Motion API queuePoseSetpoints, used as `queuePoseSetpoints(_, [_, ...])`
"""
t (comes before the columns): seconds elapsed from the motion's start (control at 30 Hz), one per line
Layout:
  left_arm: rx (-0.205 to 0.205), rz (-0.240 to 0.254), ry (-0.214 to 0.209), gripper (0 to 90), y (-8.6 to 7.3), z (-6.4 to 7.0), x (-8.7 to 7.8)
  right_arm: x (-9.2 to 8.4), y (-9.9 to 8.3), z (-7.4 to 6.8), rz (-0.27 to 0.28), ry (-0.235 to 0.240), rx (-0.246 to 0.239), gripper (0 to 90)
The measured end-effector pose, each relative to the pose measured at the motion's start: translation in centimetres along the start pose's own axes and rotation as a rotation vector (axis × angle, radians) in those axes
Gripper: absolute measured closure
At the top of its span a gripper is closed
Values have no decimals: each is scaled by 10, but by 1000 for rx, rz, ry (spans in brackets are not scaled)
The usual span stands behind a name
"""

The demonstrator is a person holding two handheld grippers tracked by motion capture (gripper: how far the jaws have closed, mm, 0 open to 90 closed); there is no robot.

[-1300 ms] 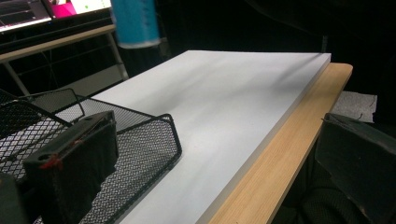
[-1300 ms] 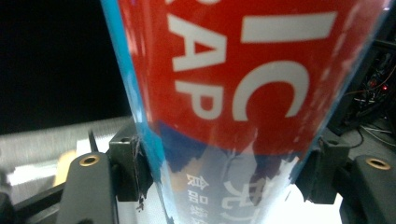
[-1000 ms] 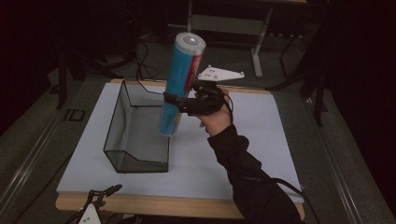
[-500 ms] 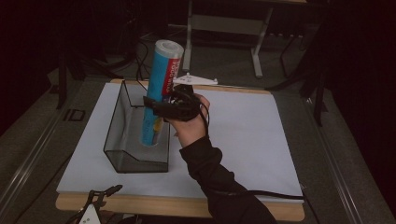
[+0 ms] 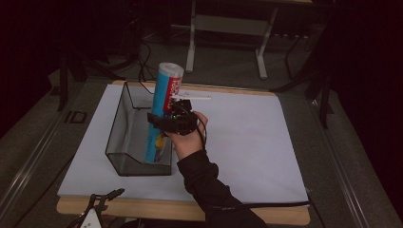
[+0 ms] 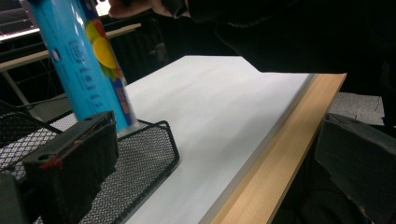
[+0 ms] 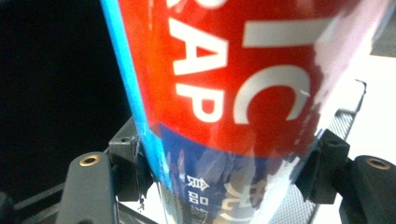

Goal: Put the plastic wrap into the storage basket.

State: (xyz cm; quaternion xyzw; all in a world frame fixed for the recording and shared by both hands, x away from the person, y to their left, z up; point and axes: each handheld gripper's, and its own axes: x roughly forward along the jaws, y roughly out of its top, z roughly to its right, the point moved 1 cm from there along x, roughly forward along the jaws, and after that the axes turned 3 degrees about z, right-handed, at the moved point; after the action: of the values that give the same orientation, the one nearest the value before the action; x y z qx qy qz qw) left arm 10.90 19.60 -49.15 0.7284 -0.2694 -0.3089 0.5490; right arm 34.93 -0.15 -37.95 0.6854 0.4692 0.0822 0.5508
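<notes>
Centrally, the right gripper (image 5: 167, 121) has its jaws closed on a tall blue-and-red tube (image 5: 164, 114), gripping approx. mid-height; in the right gripper view the two jaws press against opposite sides of the tube (image 7: 243, 107), w/ no visible gap. The tube stands near upright, slightly tilted, top end above the rim of the black wire-mesh basket (image 5: 124, 164) and bottom end inside it, toward the basket's right-hand wall as seen from the high view. Whether the base already touches the basket floor cannot be told: the mesh wall and the hand (image 5: 187, 142) mask it. In the left gripper view the tube (image 6: 88, 65) drops behind the basket (image 6: 154, 158) corner, consistent w/ it being within the walls.

Left gripper (image 6: 196, 186): jaws wide apart, holding nothing; it sits low at the near edge of the table, beside the wooden lip (image 6: 280, 154), and is also seen at the bottom of the high view (image 5: 97, 209).

Surroundings: basket rests on a white sheet (image 5: 247, 142) covering the tabletop; rest of the sheet is bare. Dark floor and a metal frame (image 5: 228, 28) lie beyond.

Progress (judgement): pick-up and transport appear done; insertion is largely complete. Left to do: seat the tube on the basket floor if not yet down, release the jaws, and withdraw w/o tipping it. Main risk: a tall narrow tube may topple on release.
</notes>
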Motion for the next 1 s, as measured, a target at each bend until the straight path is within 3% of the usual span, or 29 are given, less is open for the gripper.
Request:
queuePoseSetpoints(0.2, [2, -1, -1, 1, 0, 0, 0, 1, 2, 4, -25, -33, 7, 318])
queuePoseSetpoints(0.23, [3, -2, -1, 1, 0, 0, 0, 1, 0, 7, -44, -58, 2, 318])
queuePoseSetpoints(0.3, [5, -4, -4, 1, 0, 0, 1, 4, -3, 11, -66, -61, 27, 318])
queuePoseSetpoints(0.47, [3, -4, -5, 1, 0, 0, 1, 15, -11, 14, -106, -93, 17, 317])
queuePoseSetpoints(0.63, [5, -1, -15, 1, 0, 1, 0, 22, -18, 20, -151, -101, 47, 317])
queuePoseSetpoints(0.83, [4, -3, -20, 1, 0, 1, 0, 35, -25, 25, -160, -127, 61, 316])
queuePoseSetpoints(1.0, [5, -9, -23, 1, -1, 1, 1, 43, -29, 30, -115, -138, 77, 317])
